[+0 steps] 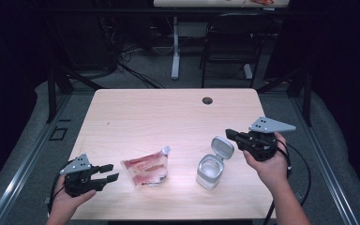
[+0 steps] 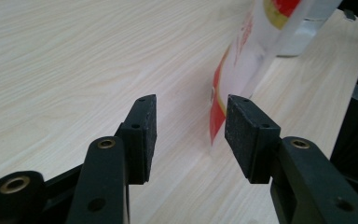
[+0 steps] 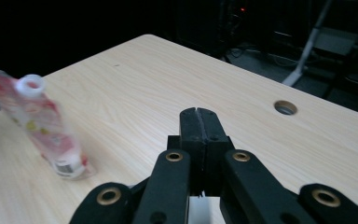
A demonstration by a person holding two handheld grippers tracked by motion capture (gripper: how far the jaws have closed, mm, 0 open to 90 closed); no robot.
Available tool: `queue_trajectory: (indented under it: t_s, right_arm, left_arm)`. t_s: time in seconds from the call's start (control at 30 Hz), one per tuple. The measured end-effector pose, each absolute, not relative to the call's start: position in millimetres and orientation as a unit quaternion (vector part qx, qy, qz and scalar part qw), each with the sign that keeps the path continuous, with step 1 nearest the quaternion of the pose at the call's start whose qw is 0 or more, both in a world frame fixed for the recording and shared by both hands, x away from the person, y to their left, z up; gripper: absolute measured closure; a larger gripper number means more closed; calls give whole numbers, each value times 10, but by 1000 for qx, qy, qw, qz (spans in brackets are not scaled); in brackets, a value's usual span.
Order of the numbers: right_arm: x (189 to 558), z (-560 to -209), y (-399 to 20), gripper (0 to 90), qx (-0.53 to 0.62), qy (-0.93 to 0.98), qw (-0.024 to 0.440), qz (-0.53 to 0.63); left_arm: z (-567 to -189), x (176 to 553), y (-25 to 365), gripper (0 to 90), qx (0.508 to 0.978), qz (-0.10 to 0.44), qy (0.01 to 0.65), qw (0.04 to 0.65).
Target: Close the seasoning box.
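Left gripper (image 1: 114, 172) jaws apart, empty, just left of pouch (image 1: 146, 169); pouch lies flat on table (image 1: 168, 112) — spout toward the jar (image 1: 210, 170); jar's lid flipped up; right gripper (image 1: 228, 134) closed on nothing, just beside lid.

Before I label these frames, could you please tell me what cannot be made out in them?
- Print on the red-and-white spouted plastic pouch: too small in the high view, blurred in the right gripper view, cut off by the top edge in the left gripper view.
- Contents of the clear flip-lid plastic container: too small in the high view.
- Tabletop under the shut right gripper: hidden in its own view.
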State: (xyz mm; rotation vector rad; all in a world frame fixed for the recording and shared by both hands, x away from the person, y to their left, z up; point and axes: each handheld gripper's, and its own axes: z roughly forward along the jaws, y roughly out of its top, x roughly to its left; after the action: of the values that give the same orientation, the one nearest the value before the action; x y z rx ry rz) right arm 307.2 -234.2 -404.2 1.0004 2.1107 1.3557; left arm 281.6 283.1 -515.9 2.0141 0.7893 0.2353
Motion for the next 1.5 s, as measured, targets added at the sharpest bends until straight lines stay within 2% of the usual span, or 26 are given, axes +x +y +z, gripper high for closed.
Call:
queue_trajectory:
  t_s: [0.37, 0.57, 0.93, 1.23, 1.4, 1.5]
  right_arm:
    - [3191, -4315, -2503, 900, 407, 754, 222, 466]
    - [3219, -4501, -2540, 900, 423, 752, 202, 463]
    - [3045, -4646, -2457, 900, 404, 756, 172, 485]
    - [2895, -4793, -2423, 887, 397, 756, 167, 493]
    - [2845, -4887, -2501, 826, 410, 750, 181, 487]
    - [2834, -4975, -2575, 687, 420, 748, 185, 480]
  left_arm:
    - [-5206, 2838, 2858, 538, 815, 107, 335, 460]
    - [-5228, 2846, 2858, 537, 815, 104, 339, 459]
    - [-5243, 2851, 2834, 535, 816, 104, 338, 457]
    - [-5261, 2859, 2831, 528, 813, 108, 342, 459]
    - [-5283, 2867, 2826, 517, 813, 112, 347, 454]
    - [-5297, 2873, 2830, 510, 812, 116, 354, 450]
